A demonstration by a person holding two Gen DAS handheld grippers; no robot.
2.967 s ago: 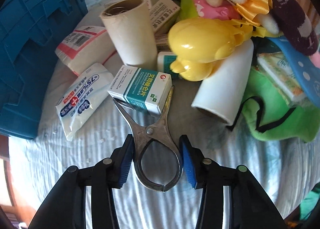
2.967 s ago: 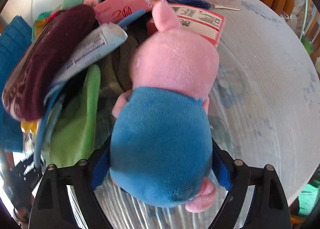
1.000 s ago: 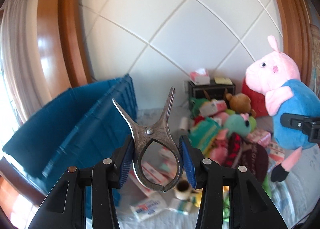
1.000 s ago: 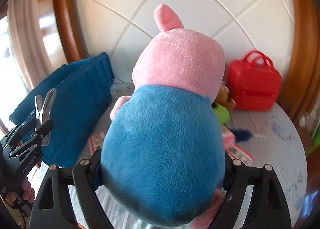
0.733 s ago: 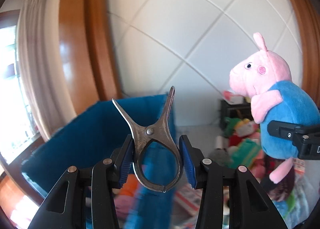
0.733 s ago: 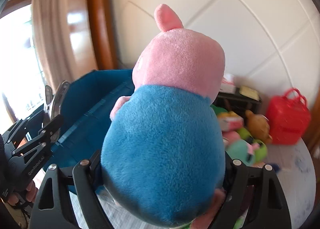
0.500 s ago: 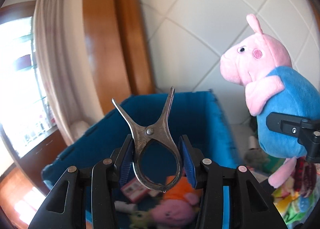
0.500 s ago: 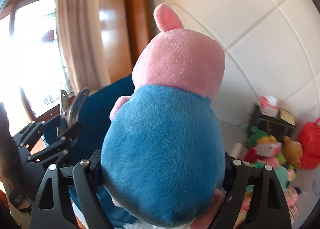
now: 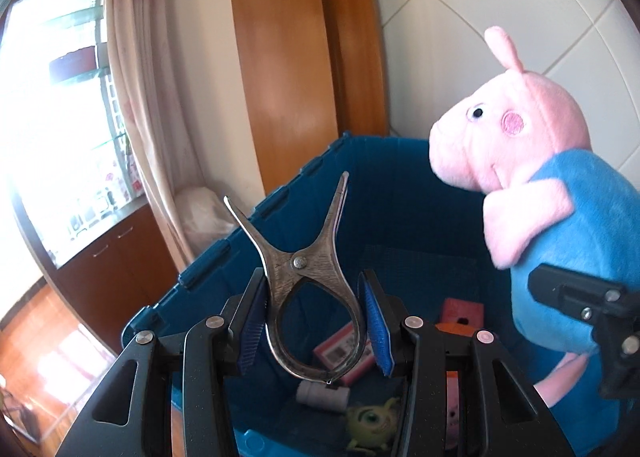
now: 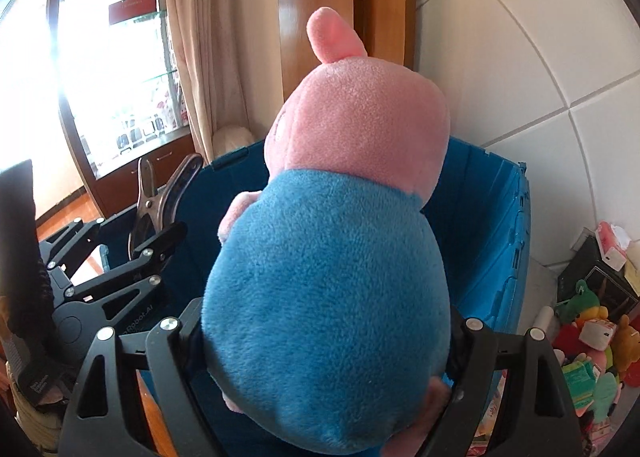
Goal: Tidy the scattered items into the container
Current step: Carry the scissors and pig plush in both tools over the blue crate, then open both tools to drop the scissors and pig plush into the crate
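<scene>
My left gripper (image 9: 316, 321) is shut on a large metal clamp (image 9: 308, 277), held upright over the open blue crate (image 9: 396, 193). My right gripper (image 10: 326, 341) is shut on a pink pig plush in a blue shirt (image 10: 332, 285), also above the crate (image 10: 500, 241). The plush shows in the left wrist view (image 9: 548, 193) at the right, with the right gripper's finger (image 9: 580, 301) on its body. The left gripper and clamp (image 10: 156, 193) show at the left of the right wrist view. Inside the crate lie a pink box (image 9: 344, 353), a white roll (image 9: 320, 397) and a green one-eyed toy (image 9: 372, 425).
A wooden door frame (image 9: 288, 69), a curtain (image 9: 152, 97) and a bright window (image 9: 52, 113) stand behind the crate. A pile of plush toys and boxes (image 10: 592, 349) lies at the far right, beside a dark stand holding a tissue pack (image 10: 612, 245).
Both grippers lifted their items from the pile and swung left. They now hang over the blue crate, whose inside has come into view.
</scene>
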